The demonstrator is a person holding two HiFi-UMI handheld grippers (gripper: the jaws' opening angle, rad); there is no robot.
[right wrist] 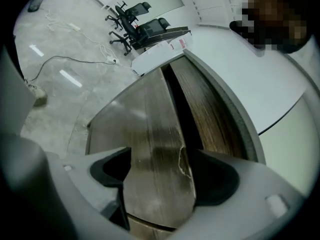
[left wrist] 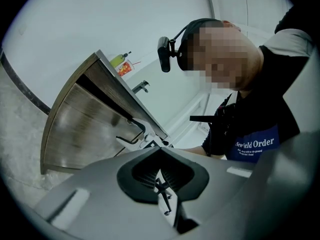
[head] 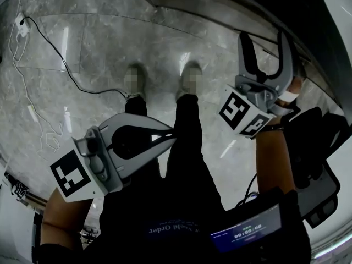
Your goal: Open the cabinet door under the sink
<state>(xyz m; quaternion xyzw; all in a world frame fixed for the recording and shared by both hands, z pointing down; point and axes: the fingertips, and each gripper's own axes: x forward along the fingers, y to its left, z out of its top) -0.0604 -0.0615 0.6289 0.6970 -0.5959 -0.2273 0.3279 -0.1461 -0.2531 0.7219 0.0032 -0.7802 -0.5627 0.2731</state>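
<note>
The wood-grain cabinet door (right wrist: 155,149) under the sink fills the middle of the right gripper view, with a dark gap (right wrist: 182,109) along its right side. My right gripper (right wrist: 162,151) is open and points at that door with nothing between its fingers. In the head view it (head: 265,40) hangs open close to the cabinet's lower edge (head: 231,10). My left gripper (head: 170,136) is shut and empty, low at the left over the person's legs. From its own view the left gripper (left wrist: 161,150) looks sideways at the cabinet front (left wrist: 85,129).
A black cable (head: 66,65) and a white adapter (head: 22,26) lie on the marble floor at the left. A faucet (left wrist: 141,87) and a green bottle (left wrist: 119,60) stand on the counter. Office chairs (right wrist: 135,21) are far behind. The person's legs are between the grippers.
</note>
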